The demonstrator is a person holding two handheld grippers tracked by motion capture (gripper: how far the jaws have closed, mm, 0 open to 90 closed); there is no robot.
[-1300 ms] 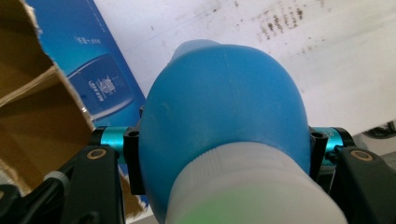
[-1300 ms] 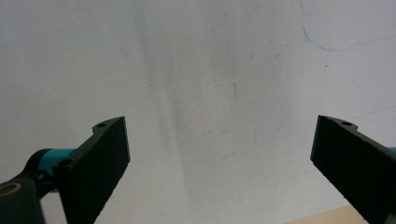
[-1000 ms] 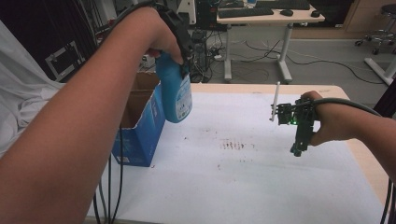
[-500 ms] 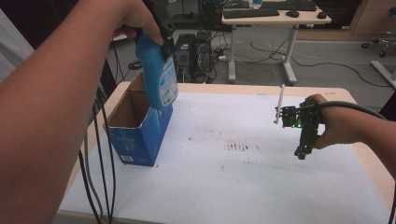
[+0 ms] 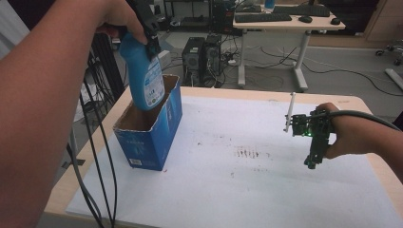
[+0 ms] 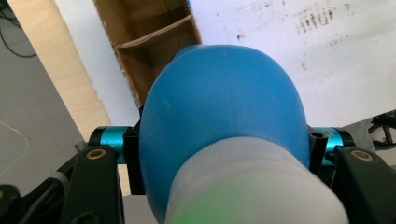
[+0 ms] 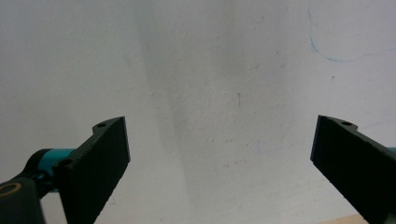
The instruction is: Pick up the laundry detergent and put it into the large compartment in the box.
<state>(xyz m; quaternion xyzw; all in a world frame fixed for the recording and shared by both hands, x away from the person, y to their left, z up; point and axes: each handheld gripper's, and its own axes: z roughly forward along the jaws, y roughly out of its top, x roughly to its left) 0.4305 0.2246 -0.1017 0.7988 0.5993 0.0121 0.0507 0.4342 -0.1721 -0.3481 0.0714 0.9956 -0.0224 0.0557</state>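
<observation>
Looking across the table (image 5: 285,199) first, we see its white sheet stretching wide, smudged with dark marks near the middle. On its left edge stands the blue cardboard box (image 5: 152,137), top open, brown inside, with a cardboard divider visible in the left gripper view. Above that opening we have the blue bottle (image 5: 142,78), upright with a slight tilt, its lower end dipping just inside the box's mouth. Our left gripper (image 5: 147,28) is clamped on the bottle near its top; in the left gripper view the black jaws press on both sides of the blue body, with the white cap (image 6: 252,186) nearest the camera. Over at the right, our right gripper (image 5: 313,164) hangs above the bare sheet, well apart from the box, jaws spread wide with nothing between them.
</observation>
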